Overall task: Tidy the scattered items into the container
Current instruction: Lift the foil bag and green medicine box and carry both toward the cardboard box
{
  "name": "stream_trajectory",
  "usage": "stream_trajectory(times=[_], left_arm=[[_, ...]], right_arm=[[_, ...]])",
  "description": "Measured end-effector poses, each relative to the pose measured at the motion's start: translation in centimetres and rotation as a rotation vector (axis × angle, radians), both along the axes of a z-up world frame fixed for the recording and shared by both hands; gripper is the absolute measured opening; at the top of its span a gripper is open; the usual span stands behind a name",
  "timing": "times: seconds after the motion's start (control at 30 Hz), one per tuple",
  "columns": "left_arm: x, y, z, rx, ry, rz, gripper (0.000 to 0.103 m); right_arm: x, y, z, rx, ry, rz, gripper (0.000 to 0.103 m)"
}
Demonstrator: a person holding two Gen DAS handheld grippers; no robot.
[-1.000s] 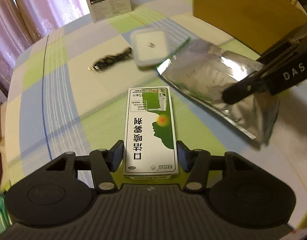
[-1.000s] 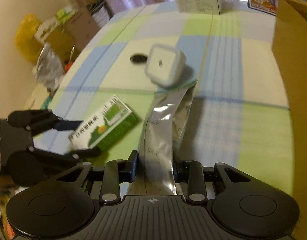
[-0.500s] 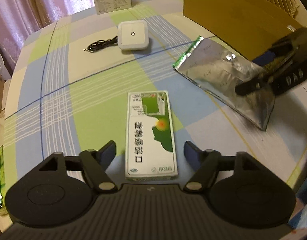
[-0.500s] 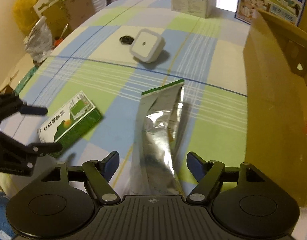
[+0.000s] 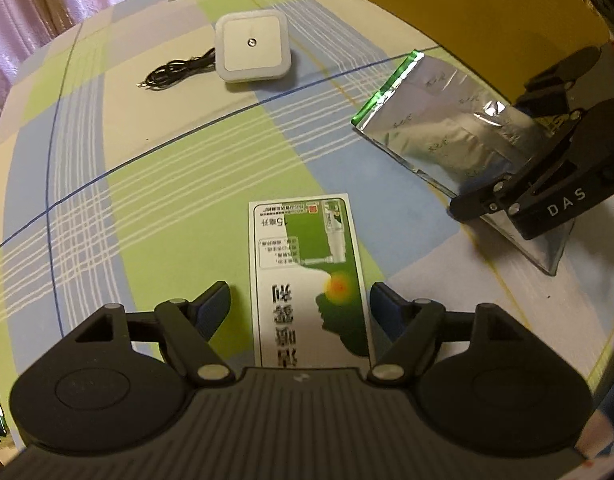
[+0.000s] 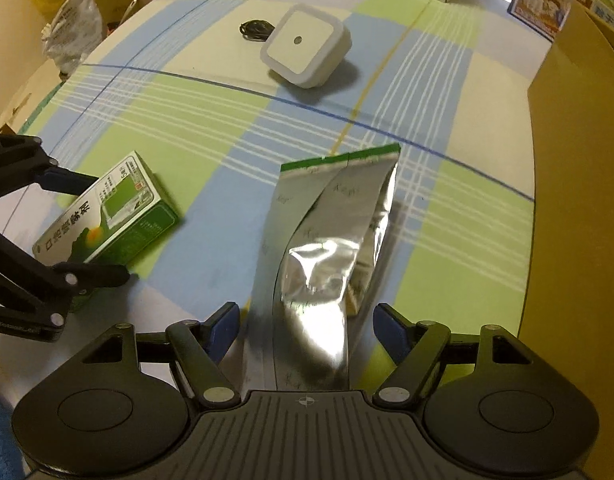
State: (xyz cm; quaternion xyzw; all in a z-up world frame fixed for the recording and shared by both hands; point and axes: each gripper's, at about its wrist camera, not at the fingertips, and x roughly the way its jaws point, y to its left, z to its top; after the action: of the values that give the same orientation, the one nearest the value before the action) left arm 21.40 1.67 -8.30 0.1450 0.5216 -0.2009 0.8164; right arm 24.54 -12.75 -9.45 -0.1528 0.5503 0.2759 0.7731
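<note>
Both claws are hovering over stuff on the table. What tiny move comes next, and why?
Probably closing both: the left gripper has open jaws straddling the green box, the right gripper likewise around the foil pouch. Neither is gripped, and the cardboard box waits alongside.

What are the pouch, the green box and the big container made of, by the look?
Pouch: metallised foil or film, probably; mirror-like, creased, with sharp glare. Green box: printed card, smooth, crisp folded edges. Container: plain brown cardboard, matte, with thin flat walls.
</note>
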Motion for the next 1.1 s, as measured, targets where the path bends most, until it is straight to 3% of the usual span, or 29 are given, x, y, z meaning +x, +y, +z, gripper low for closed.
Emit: stream_trajectory(times=[0.1, 0.2, 0.37, 0.67, 1.1], left_arm=[[0.6, -0.2, -0.2, 0.002, 0.014, -0.006, 0.070], [0.8, -0.2, 0.0, -0.011, 0.017, -0.003, 0.053], [-0.2, -0.5, 0.2, -0.003, 0.013, 0.008, 0.051], [-3.3, -0.1, 1.1, -0.028, 0.017, 0.052, 0.051], [-7.3, -0.9, 4.9, -0.060, -0.025, 0.078, 0.051]], right_arm=[[-0.2, 0.5, 0.2, -0.021, -0.021, 0.025, 0.058], [-0.5, 0.7, 0.3, -0.024, -0.030, 0.035, 0.050], [-1.3, 0.6, 0.7, -0.013, -0.040, 0.035, 0.040], [-4.0, -0.9, 2.5, 0.022, -0.043, 0.011, 0.039], [-9.0, -2.6, 7.0, 0.072, -0.109, 0.002, 0.039]])
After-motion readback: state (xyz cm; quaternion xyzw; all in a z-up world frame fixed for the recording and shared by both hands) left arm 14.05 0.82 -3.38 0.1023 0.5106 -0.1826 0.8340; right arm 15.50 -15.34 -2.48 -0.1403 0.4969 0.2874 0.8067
